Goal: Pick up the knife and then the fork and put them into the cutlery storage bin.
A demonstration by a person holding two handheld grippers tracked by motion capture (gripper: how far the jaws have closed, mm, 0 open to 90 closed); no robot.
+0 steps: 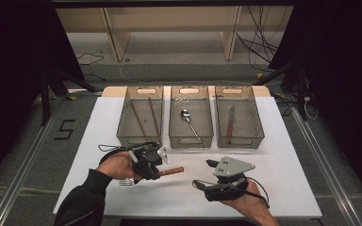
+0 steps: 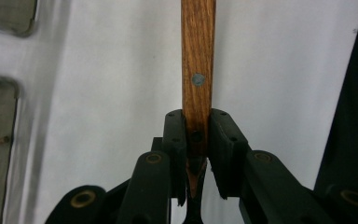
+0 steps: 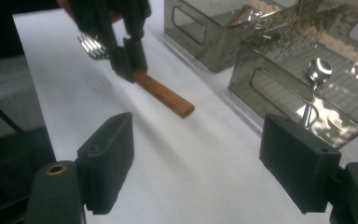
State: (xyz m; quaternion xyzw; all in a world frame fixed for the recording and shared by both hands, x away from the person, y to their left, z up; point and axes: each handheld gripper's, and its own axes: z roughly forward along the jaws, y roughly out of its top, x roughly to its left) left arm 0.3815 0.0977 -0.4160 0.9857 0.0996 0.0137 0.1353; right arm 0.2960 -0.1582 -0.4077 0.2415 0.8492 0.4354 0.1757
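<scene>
A fork with a wooden handle (image 1: 172, 171) and metal tines (image 1: 126, 181) lies low over the white table (image 1: 122, 197), pointing left to right. My left gripper (image 1: 153, 173) is shut on the fork's handle (image 2: 197, 70) close to the metal neck. In the right gripper view the same handle (image 3: 165, 95) sticks out of that gripper's jaws toward me, with the tines (image 3: 91, 46) behind them. I cannot tell whether the handle's end touches the table. My right gripper (image 1: 201, 173) stands open to the right of the fork, nothing between its fingers (image 3: 109, 154).
Three clear grey bins stand in a row at the back: the left bin (image 1: 139, 140) holds chopsticks (image 1: 153, 115), the middle bin (image 1: 191, 141) a spoon (image 1: 186, 115), the right bin (image 1: 240, 140) a knife (image 1: 230, 125). White table surface spreads in front of them.
</scene>
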